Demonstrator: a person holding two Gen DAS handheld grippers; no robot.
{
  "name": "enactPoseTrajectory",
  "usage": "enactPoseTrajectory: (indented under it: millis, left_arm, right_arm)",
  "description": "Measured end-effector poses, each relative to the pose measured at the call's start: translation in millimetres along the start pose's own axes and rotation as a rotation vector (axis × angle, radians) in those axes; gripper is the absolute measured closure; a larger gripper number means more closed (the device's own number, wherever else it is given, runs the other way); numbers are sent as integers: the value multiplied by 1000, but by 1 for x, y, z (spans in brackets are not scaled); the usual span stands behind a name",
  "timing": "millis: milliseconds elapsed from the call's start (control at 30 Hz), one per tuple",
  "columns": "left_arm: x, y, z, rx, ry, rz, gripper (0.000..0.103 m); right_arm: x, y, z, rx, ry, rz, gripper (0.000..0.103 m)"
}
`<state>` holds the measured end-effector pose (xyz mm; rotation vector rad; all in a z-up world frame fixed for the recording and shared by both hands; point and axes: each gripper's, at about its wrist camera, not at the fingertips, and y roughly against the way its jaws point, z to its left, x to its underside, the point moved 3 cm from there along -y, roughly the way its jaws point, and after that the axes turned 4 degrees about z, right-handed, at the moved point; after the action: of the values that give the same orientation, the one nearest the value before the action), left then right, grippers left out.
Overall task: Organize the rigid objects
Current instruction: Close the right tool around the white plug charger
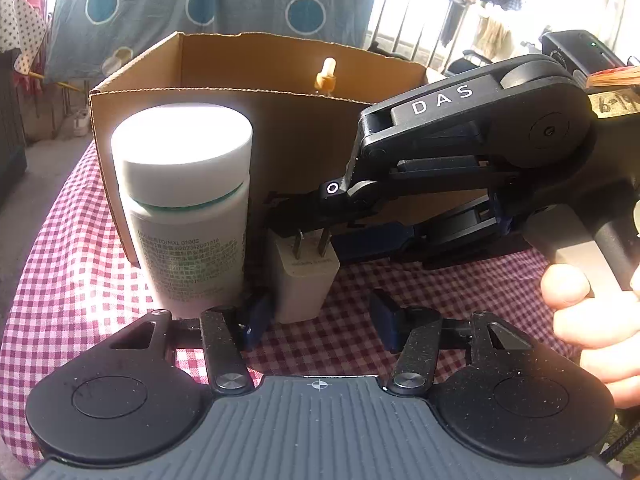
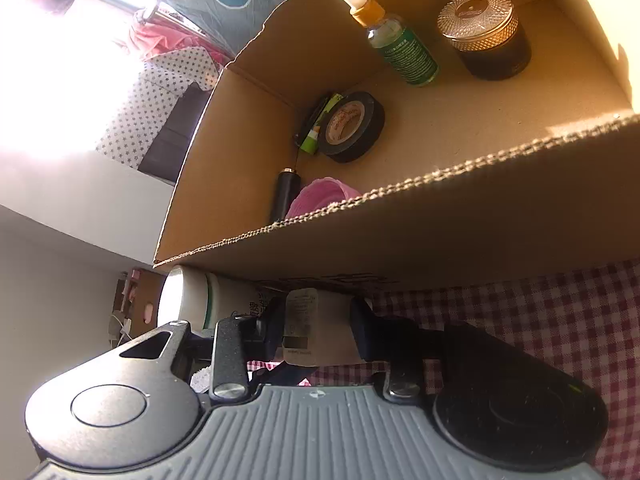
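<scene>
Left gripper [image 1: 320, 322] fingers stand apart at six o'clock in their own camera's view, gripping nothing. A white wall charger [image 1: 302, 280] stands prongs-up on the red-checked tablecloth [image 1: 60, 280] just past their tips. The right gripper [image 2: 316, 320] reaches in from three o'clock, a person's hand [image 1: 592, 312] on its handle, and its pads are clamped on the charger's sides. A white pill bottle [image 1: 188, 208] stands upright just beside the charger at nine o'clock. Both are in front of the open cardboard box [image 1: 304, 120] at twelve o'clock. Inside the box are a dropper bottle [image 2: 400, 48], a gold-lidded jar [image 2: 484, 36] and a roll of black tape [image 2: 352, 126].
</scene>
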<state>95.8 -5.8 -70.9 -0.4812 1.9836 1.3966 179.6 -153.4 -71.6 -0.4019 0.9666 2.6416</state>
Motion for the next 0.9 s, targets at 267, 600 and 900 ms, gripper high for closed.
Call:
enactPoseTrajectory:
  millis: [267,600,900]
  left_arm:
    - [1,-4,-24,122,-67,10,49]
    - [-7,-7,-40,144,-142,0,51]
    - [-8,-14,-42,93,-146,22,63]
  right_arm:
    - [21,38,-24,29,-71,-47,64]
    - [33,64,-55,-31,-198,-105,64]
    - [33,65,-61,-45,-198,-112,63]
